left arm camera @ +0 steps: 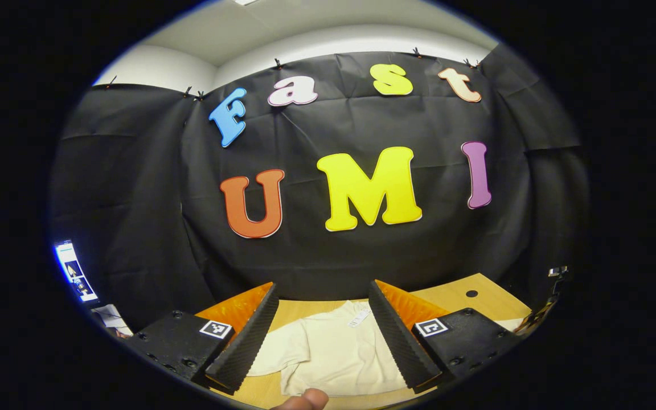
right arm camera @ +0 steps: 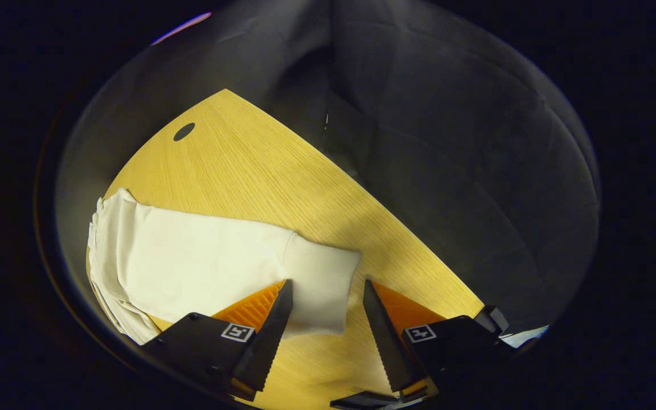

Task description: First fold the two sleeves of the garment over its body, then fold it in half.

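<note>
1. Wooden table (right arm camera: 259,165) in a booth w/ black cloth walls; a cream long-sleeved garment (left arm camera: 328,353) lies on it
2. Left gripper view: left gripper (left arm camera: 322,341) is held up & level, facing the back wall, jaws apart w/ nothing between the fingers. Garment body lies flat on the table below & beyond the fingers, neck label end toward the wall. A fingertip (left arm camera: 305,400) of the person pokes in at the bottom edge
3. Right gripper view: right gripper (right arm camera: 325,322) tilts down over the table, jaws wide apart, gripping nothing
4. A sleeve (right arm camera: 220,265) lies stretched straight out on the wood away from the body, so it isn't folded over the body. Its ribbed cuff (right arm camera: 319,285) sits just between & ahead of the right fingers, partly behind the left-hand finger; contact can't be told
5. Judgement: the open jaws straddling the cuff suit either taking hold of it or having just let go; the raised left gripper looks parked clear of the cloth
</note>
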### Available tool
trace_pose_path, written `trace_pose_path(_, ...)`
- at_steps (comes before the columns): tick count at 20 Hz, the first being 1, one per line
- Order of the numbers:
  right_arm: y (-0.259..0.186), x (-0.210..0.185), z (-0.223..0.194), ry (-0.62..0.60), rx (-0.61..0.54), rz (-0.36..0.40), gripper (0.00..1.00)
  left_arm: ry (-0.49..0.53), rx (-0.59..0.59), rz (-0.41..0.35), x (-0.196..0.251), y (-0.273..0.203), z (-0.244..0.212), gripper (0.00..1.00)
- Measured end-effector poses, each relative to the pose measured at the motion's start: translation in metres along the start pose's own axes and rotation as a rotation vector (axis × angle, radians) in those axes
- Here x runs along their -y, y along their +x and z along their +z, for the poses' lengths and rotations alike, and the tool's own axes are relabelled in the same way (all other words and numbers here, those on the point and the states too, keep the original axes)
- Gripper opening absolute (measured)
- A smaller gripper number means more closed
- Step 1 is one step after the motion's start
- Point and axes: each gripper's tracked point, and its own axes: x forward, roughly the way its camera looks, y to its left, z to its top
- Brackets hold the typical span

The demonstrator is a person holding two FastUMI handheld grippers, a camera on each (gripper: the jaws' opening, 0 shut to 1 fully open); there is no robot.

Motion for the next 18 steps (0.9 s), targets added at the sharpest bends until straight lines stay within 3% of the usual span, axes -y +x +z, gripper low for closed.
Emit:
trace_pose_path(2,-0.001,-0.003,0.001,0.000,-0.013,0.004,0.78,0.000,-0.011,-0.002,-0.007,0.003,-0.005,1.00)
trace_pose_path(3,-0.001,-0.005,0.003,0.001,-0.021,0.001,0.58,-0.002,-0.015,-0.002,-0.010,0.004,-0.006,1.00)
trace_pose_path(5,-0.001,-0.016,0.005,0.020,-0.034,0.052,0.56,-0.008,-0.027,-0.008,-0.015,0.006,-0.011,1.00)
trace_pose_path(7,0.003,-0.017,0.002,0.041,-0.051,0.042,0.11,-0.005,-0.036,-0.012,-0.019,0.007,-0.015,1.00)
trace_pose_path(10,-0.001,-0.014,0.004,0.022,-0.044,0.040,0.12,0.001,-0.038,-0.025,-0.022,0.011,-0.022,1.00)
trace_pose_path(12,0.000,-0.014,0.004,0.025,-0.047,0.032,0.01,0.003,-0.047,-0.028,-0.024,0.012,-0.027,1.00)
trace_pose_path(18,-0.038,-0.020,0.023,0.022,0.060,0.071,0.01,-0.008,-0.021,-0.045,-0.026,0.013,-0.024,1.00)
